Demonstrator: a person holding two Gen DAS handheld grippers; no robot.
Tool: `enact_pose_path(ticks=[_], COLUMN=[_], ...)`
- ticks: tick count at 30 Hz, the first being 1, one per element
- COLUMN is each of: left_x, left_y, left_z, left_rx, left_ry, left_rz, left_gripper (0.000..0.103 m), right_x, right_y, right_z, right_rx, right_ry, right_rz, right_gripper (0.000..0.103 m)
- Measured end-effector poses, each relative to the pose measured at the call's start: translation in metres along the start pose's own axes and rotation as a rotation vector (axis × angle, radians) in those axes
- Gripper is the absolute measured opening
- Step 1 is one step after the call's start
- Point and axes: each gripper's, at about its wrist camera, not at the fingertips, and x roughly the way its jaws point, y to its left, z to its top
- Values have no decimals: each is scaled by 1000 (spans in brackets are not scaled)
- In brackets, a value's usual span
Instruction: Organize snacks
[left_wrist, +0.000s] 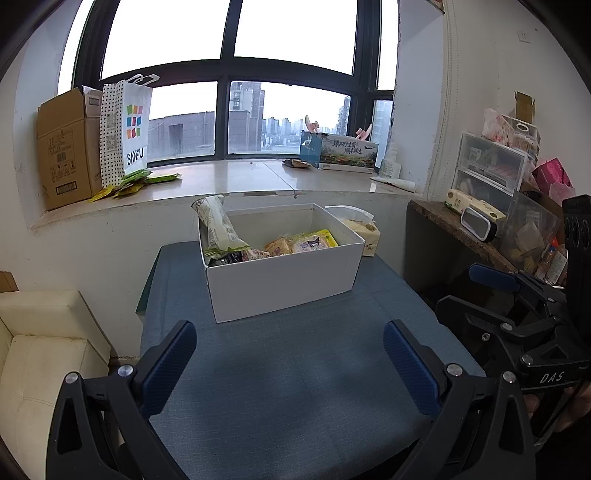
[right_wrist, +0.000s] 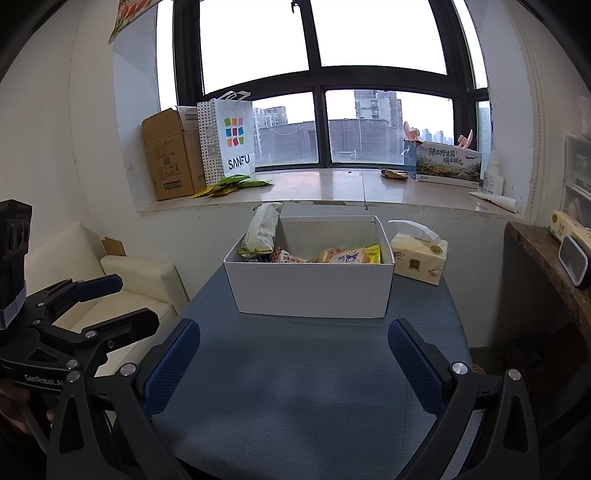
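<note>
A white open box (left_wrist: 284, 284) (right_wrist: 310, 290) stands at the far side of the blue table (left_wrist: 295, 387) (right_wrist: 306, 387). Several snack packs (left_wrist: 301, 243) (right_wrist: 347, 255) lie inside it. A long green-white bag (left_wrist: 216, 227) (right_wrist: 262, 230) leans out over its left rim. My left gripper (left_wrist: 290, 365) is open and empty above the table's near half. My right gripper (right_wrist: 293, 363) is open and empty too. Each gripper shows at the side of the other's view, the right one (left_wrist: 517, 306) and the left one (right_wrist: 74, 306).
A tissue pack (right_wrist: 419, 258) sits right of the box. The windowsill holds a cardboard box (right_wrist: 170, 155), a SANFU bag (right_wrist: 231, 140), green packets (right_wrist: 232, 184) and a printed carton (right_wrist: 448, 164). A cream sofa (right_wrist: 122, 291) stands left, a cluttered shelf (left_wrist: 491, 206) right.
</note>
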Motion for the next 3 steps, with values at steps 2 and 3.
enact_pose_path(ticks=[2,3], left_x=[0,0], left_y=[-1,-1], left_z=[0,1], left_rx=[3,5], left_ry=[1,3], left_rz=[1,2], left_gripper=[103,103], right_x=[0,0], right_y=[0,0], right_z=[0,0], right_rx=[0,-1], right_ry=[0,0], right_rz=[1,0], right_gripper=[103,103])
